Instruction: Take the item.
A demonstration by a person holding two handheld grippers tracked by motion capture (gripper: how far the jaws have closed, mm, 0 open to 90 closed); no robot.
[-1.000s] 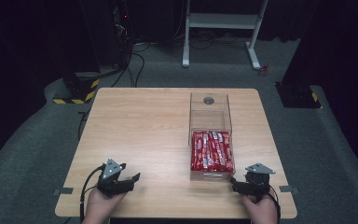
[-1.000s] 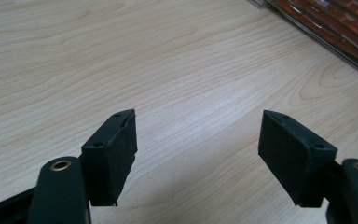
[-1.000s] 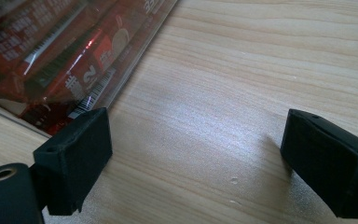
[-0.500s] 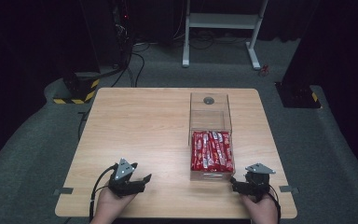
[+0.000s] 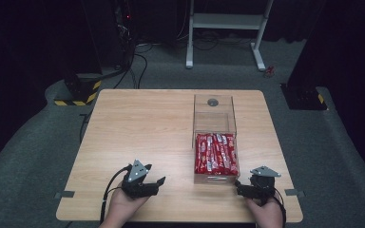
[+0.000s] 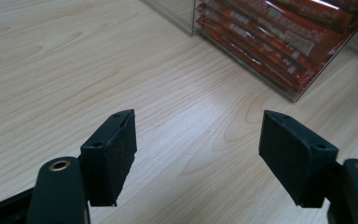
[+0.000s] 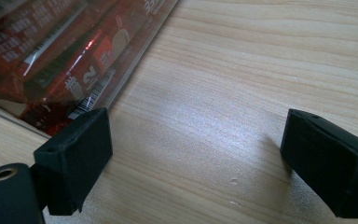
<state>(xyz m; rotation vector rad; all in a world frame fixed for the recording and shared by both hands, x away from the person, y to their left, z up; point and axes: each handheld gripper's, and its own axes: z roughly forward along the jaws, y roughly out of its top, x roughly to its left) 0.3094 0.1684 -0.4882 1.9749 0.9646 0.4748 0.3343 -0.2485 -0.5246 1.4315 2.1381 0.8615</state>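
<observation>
A clear plastic box (image 5: 214, 114) stands on the wooden table (image 5: 138, 123), right of centre. Its near half holds several red snack bars (image 5: 216, 153), which also appear in the left gripper view (image 6: 279, 32) and the right gripper view (image 7: 51, 51). My left gripper (image 5: 159, 183) is near the front edge, left of the box, open and pointing right toward it; nothing lies between its jaws (image 6: 198, 154). My right gripper (image 5: 239, 187) rests at the box's near right corner, open and empty (image 7: 196, 158), its left jaw close to the box wall.
A small dark round thing (image 5: 213, 101) sits in the far part of the box. Cables trail from both grippers over the table's front edge. Beyond the table, a white frame (image 5: 223, 23) and dark stands rise from grey carpet.
My left gripper has slid to the right along the front of the table, closer to the box. The right gripper has stayed where it was.
</observation>
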